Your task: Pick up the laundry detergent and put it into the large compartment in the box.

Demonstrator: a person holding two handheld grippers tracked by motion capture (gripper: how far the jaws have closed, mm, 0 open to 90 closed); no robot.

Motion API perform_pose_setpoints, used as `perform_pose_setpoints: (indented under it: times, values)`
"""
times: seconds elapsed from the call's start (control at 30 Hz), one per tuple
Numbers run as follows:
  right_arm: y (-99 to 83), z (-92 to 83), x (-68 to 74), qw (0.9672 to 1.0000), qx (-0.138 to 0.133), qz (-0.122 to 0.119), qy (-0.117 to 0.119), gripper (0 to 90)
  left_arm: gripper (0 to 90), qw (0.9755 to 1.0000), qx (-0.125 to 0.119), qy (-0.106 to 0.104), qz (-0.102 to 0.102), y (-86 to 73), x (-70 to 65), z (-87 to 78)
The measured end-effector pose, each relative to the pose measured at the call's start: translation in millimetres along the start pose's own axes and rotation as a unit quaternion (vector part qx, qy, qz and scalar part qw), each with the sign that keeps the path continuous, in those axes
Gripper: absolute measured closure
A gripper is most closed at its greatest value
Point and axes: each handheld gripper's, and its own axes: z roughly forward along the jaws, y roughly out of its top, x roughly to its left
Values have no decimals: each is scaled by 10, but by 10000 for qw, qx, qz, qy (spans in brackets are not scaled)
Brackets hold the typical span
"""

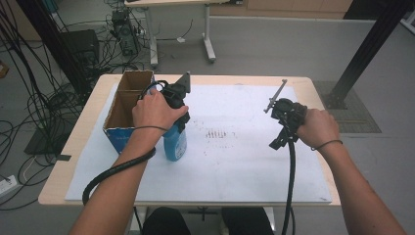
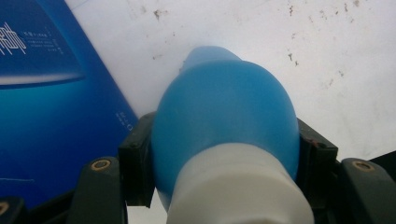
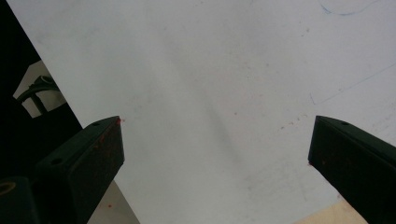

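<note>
A blue plastic bottle point(image 1: 174, 143) with a white cap point(image 2: 238, 186) stands on the white sheet point(image 1: 235, 166), close beside the front corner of a cardboard box point(image 1: 128, 98). My left gripper point(image 1: 180, 125) comes down on it from above and is shut on the blue bottle's point(image 2: 224, 107) shoulder, one black pad point(image 2: 136, 158) pressed on each side. My right gripper point(image 1: 277, 141) hovers over the right part of the sheet. In the right gripper view its jaws point(image 3: 215, 149) stand wide open over bare white sheet point(image 3: 210, 70), with nothing between them.
The open-topped cardboard box has a blue printed front point(image 2: 51, 116) and sits at the table's left. The wooden table point(image 1: 73, 142) ends just beyond the sheet on all sides. Cables and table legs point(image 1: 209, 44) stand on the floor behind.
</note>
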Motion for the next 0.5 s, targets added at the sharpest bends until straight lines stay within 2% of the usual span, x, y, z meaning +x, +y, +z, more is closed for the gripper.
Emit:
perform_pose_setpoints:
  times: [0.5]
  values:
    - [-3,-5,-4,10000,14,46,0,32,375,10000,7,6,-14,6,-3,2]
